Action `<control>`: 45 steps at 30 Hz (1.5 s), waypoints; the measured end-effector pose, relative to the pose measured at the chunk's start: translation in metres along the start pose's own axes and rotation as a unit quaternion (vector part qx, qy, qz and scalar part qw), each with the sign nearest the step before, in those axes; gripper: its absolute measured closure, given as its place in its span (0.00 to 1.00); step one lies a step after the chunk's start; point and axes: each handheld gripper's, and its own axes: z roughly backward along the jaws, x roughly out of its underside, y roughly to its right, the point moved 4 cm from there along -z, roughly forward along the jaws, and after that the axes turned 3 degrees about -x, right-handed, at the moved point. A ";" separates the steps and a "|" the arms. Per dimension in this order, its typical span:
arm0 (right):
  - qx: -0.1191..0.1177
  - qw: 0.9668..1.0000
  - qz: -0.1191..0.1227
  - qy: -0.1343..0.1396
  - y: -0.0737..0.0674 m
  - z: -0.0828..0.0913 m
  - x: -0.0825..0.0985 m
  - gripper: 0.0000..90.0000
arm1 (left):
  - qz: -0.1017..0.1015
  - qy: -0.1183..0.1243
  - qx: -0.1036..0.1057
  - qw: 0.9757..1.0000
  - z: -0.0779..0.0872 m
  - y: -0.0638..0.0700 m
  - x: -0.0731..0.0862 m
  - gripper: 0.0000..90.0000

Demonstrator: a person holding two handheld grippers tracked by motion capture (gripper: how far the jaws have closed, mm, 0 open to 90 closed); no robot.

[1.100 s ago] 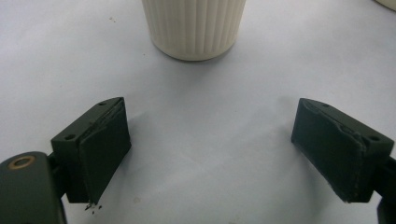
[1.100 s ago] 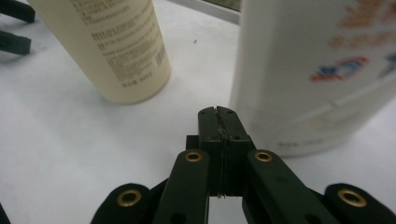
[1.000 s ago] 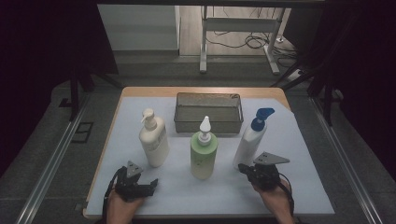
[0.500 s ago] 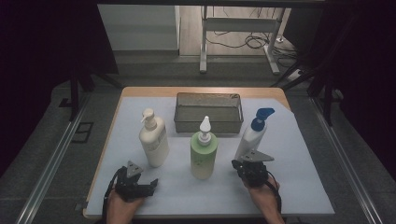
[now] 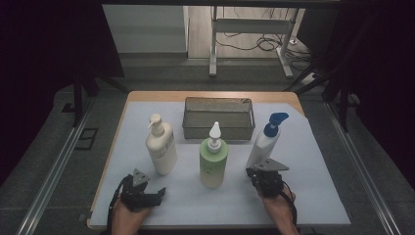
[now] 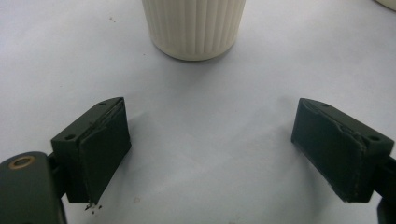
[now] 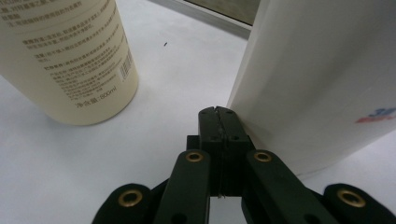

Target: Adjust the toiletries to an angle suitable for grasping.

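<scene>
Three pump bottles stand in a row on the white table cover: a cream one [image 5: 161, 147], a green one [image 5: 214, 159] and a white one with a blue pump [image 5: 266, 139]. My left gripper [image 5: 147, 188] rests on the cover just in front of the cream bottle [image 6: 194, 25], jaws open wide with nothing between them. My right gripper [image 5: 260, 170] is shut, empty, and its tips [image 7: 218, 112] lie at the foot of the white bottle [image 7: 317, 79], touching or nearly touching its left side. The green bottle's printed side [image 7: 70, 56] stands to the left of them.
A dark wire-mesh basket [image 5: 218, 117] sits behind the bottles at the middle back of the table. The table's wooden edge [image 5: 205, 95] runs behind it. Bare cover [image 5: 318, 166] lies right of the white bottle and along the front edge.
My right gripper has moved left and slightly forward, up to the base of the white bottle. The left gripper and the bottles have stayed put.
</scene>
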 end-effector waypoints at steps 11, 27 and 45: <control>0.008 1.000 -0.004 -0.003 0.007 0.006 0.004 0.99 | 0.000 0.000 0.000 1.000 0.000 0.000 0.000 0.12; 0.015 1.000 -0.010 -0.003 0.014 0.010 0.008 0.99 | 0.000 0.000 0.000 1.000 0.000 0.000 0.000 0.12; 0.025 0.999 -0.017 -0.010 0.028 0.015 0.015 0.99 | 0.000 0.000 0.000 1.000 0.000 0.000 0.000 0.12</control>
